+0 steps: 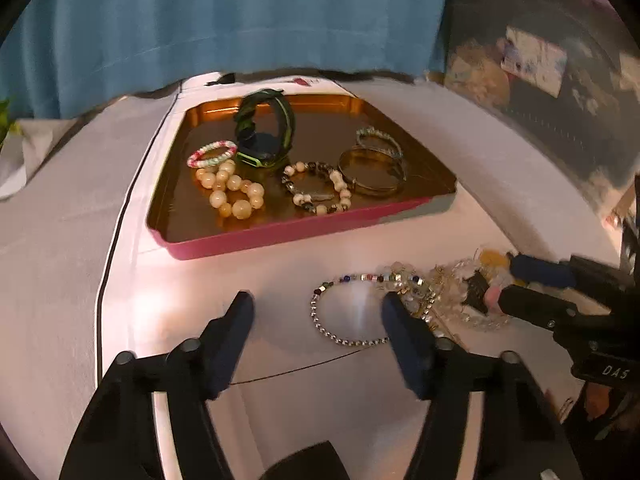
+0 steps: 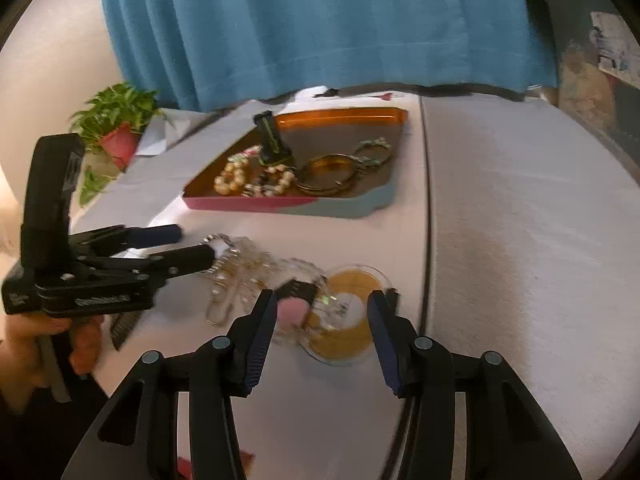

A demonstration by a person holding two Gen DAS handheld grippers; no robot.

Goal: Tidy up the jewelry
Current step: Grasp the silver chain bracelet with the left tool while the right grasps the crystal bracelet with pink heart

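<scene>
A tangle of loose jewelry (image 1: 452, 292) lies on the white table (image 1: 280, 360) just in front of the pink-sided tray (image 1: 280, 236), which already holds several bracelets: cream beads (image 1: 234, 192), a green band (image 1: 266, 128), metal bangles (image 1: 374, 172). On the tangle's tray-left edge a rhinestone-and-colored-bead strand (image 1: 340, 312) spreads out in a ring. The left gripper (image 1: 318, 308) hovers over that ring with its fingers parted and nothing pressed between them; one finger seems to sit just at the strand's edge, though contact cannot be told. The right gripper (image 2: 322, 312) hangs over the far side of the tangle from the tray-left, fingers likewise apart and holding nothing, with a pink bead (image 2: 292, 312) and a clear round dish with gold-colored contents (image 2: 348, 312) showing between them. These pieces likely weigh little, are limp rather than stiff, and probably snag on one another, so lifting one may drag its neighbors. The strand's free arc, away from the knot, looks the safest place to pinch; smooth beads may slip unless the fingers close across the cord between them.
</scene>
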